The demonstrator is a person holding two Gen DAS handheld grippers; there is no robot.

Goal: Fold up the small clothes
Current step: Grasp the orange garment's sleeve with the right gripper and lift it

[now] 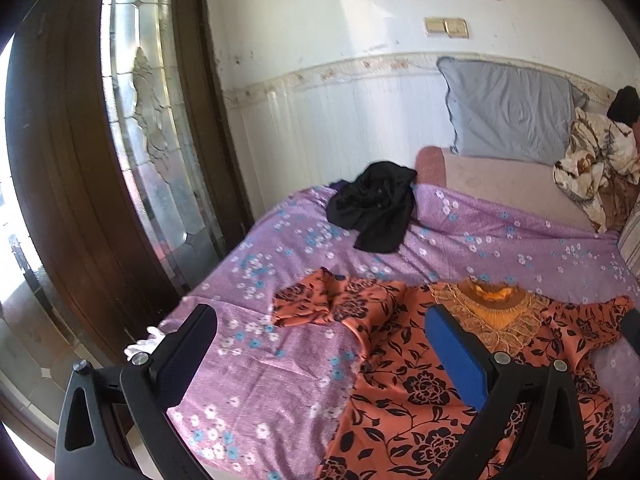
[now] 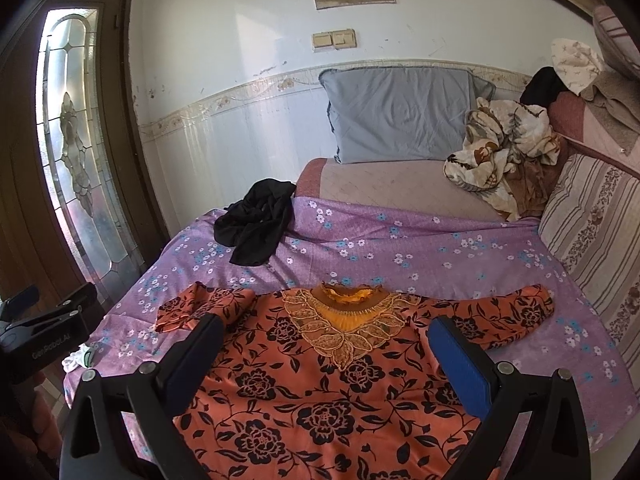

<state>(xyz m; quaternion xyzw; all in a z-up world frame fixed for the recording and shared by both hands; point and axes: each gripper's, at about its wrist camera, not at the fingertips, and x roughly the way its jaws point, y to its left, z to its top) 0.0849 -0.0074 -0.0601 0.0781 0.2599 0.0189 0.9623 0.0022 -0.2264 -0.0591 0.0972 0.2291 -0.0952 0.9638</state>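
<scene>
Both jaws of the right hand-held gripper [image 2: 324,356] stand wide apart, empty, above the orange floral dress [image 2: 340,392] lying flat on the purple bedsheet [image 2: 400,240]. Likewise the left hand-held gripper [image 1: 320,352] gapes empty beside the dress's left sleeve. Farther back lies a crumpled black garment [image 2: 256,226], then a grey pillow [image 2: 400,116].

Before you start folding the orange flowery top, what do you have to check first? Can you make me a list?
1. Orange top lies face up on the purple sheet: ok.
2. Left sleeve flat: not ok, bunched.
3. Right sleeve stretched out: ok.
4. Left gripper open, holding nothing: ok.
5. Right gripper open, holding nothing: ok.
6. Black garment clear of the top: ok.
</scene>
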